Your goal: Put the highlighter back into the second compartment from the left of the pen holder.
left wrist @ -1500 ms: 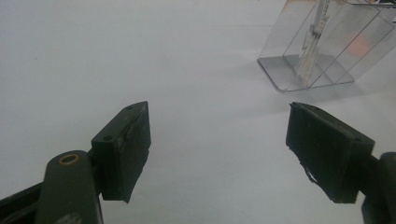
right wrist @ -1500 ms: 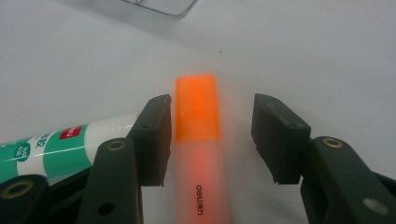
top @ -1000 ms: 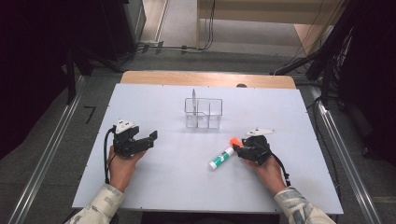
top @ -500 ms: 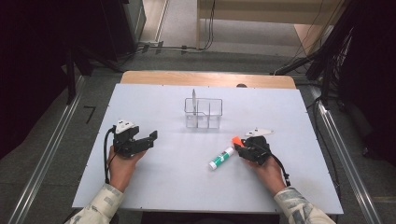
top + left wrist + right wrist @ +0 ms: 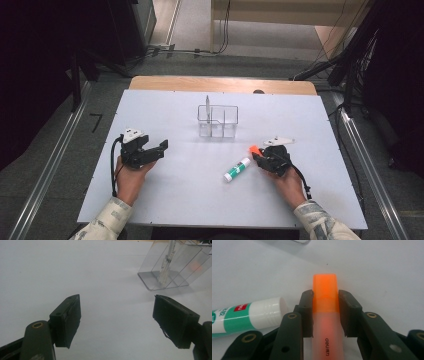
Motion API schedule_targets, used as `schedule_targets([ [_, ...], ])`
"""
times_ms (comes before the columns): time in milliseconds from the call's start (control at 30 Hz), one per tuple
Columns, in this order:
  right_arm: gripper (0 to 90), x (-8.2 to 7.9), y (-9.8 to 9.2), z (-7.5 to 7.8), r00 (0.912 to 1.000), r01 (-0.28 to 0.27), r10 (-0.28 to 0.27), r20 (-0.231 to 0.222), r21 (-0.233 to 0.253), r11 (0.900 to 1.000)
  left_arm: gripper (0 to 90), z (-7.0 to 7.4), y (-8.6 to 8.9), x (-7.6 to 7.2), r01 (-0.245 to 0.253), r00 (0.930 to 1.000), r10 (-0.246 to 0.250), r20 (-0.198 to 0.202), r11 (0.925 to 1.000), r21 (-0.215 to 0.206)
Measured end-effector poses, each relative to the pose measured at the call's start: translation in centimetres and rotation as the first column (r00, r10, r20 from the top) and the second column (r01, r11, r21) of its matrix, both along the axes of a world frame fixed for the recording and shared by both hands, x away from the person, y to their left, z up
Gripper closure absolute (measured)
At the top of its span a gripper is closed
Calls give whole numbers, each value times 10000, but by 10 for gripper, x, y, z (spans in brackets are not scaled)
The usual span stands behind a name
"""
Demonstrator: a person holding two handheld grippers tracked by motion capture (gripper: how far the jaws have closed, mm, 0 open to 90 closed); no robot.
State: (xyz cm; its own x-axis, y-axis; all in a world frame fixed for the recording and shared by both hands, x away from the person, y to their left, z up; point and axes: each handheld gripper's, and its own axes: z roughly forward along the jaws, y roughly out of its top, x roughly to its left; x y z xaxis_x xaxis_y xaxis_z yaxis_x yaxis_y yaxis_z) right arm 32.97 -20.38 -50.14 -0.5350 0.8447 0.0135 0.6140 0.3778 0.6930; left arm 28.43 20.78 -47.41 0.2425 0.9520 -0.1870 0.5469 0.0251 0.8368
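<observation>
An orange highlighter [image 5: 325, 305] with a translucent barrel lies on the white table, and my right gripper [image 5: 325, 312] is shut on it just behind its cap. From above, its orange cap [image 5: 254, 149] pokes out of the right gripper [image 5: 261, 156]. Just left of it lies a white and green glue stick [image 5: 236, 169], which the right gripper view has as the glue stick [image 5: 242, 315] beside the left jaw. My left gripper [image 5: 159, 148] rests open at the table's left, with nothing between its fingers [image 5: 67, 317]. A clear plastic organiser [image 5: 217, 121] holds an upright pen [image 5: 207, 106].
The white table [image 5: 190, 200] ends at a wooden strip [image 5: 220, 84] along its far side. The organiser [image 5: 172, 265] stands ahead and to the right of the left gripper's jaws. Metal rails run down the floor on both sides.
</observation>
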Motion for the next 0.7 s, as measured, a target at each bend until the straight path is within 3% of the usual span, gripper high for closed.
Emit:
schedule_targets([
  [300,650,-3,-1,11,9992,-85,72,390,331,9994,233,0,1,1,-51,10000,51,-38,10000,-82],
  [700,650,2,6,40,9942,-270,132,1070,1282,9914,229,0,0,1,-41,10000,41,-16,10000,28],
])
